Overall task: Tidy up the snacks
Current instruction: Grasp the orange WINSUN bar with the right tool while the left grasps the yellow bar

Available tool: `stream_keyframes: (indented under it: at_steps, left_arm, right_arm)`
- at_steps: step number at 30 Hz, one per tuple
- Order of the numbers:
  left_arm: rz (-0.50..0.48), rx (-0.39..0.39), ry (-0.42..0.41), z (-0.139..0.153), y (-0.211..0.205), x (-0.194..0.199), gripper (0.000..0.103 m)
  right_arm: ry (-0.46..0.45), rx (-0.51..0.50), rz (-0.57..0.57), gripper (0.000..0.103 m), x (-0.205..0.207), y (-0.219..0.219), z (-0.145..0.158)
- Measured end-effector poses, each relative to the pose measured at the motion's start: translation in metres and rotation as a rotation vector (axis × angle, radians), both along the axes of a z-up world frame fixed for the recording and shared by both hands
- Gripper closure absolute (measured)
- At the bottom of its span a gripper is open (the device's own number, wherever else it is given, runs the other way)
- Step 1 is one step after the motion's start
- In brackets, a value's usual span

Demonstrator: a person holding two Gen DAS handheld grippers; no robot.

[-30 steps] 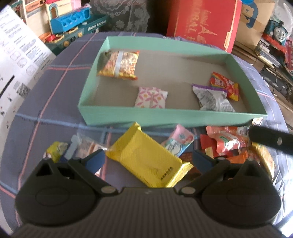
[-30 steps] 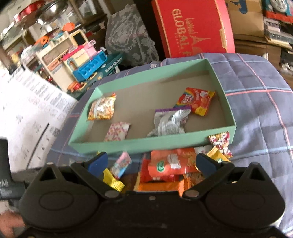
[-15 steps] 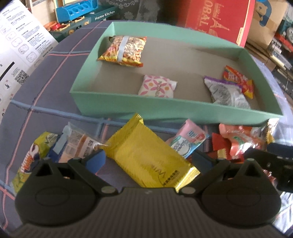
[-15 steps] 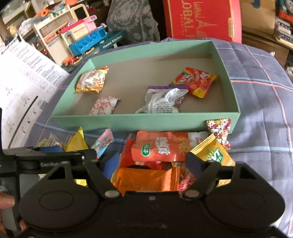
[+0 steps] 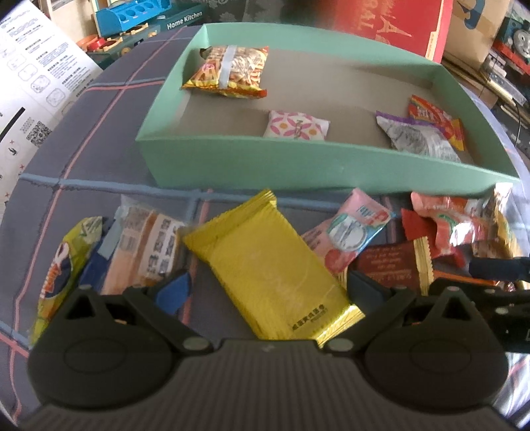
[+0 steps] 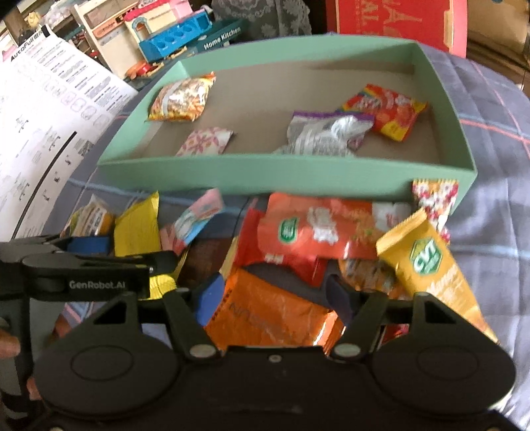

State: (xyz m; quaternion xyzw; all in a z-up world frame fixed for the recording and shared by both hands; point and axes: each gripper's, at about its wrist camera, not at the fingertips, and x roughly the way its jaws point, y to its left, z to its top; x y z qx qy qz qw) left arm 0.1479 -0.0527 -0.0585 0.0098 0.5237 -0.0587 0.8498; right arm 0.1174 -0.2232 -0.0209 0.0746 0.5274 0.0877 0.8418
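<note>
A green box (image 5: 298, 165) (image 6: 265, 175) holds several snack packets. Loose snacks lie on the cloth in front of it. My left gripper (image 5: 268, 286) is open, its fingers on either side of a yellow packet (image 5: 271, 272), low over the cloth. My right gripper (image 6: 275, 295) is open around an orange packet (image 6: 271, 315), with an orange-red packet (image 6: 314, 228) and a yellow bar (image 6: 427, 265) beyond. The left gripper also shows in the right wrist view (image 6: 109, 252), beside the yellow packet (image 6: 135, 228).
A pink packet (image 5: 351, 232), a dark red packet (image 5: 387, 268) and a peach packet (image 5: 145, 248) lie near the yellow one. A white printed sheet (image 6: 49, 116) hangs at the left. Toy boxes (image 6: 185, 36) and a red carton (image 5: 391, 23) stand behind the box.
Both grippers have moved down and forward toward the loose snacks. The left now straddles the yellow packet, the right the orange packet, whose jaws have narrowed.
</note>
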Motion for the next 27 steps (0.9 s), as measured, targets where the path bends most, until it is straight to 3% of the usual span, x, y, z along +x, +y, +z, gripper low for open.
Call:
stream_keyframes:
  at_steps: [12, 23, 26, 27]
  left_arm:
    - [-0.044, -0.043, -0.006, 0.006, 0.018, -0.016, 0.001]
    - [-0.047, -0.1, 0.013, 0.01, 0.026, -0.017, 0.001]
    - [-0.041, -0.1, 0.023, 0.009, 0.022, -0.015, 0.001]
    - [-0.038, -0.102, 0.027, 0.008, 0.02, -0.014, 0.001]
  right_arm:
    - [0.024, 0.049, 0.043, 0.034, -0.034, 0.011, 0.002]
    - [0.005, -0.033, 0.159, 0.034, -0.034, 0.037, -0.004]
    - [-0.032, -0.113, 0.189, 0.05, -0.044, 0.046, -0.006]
    - [-0.039, -0.12, 0.187, 0.051, -0.047, 0.046, -0.006]
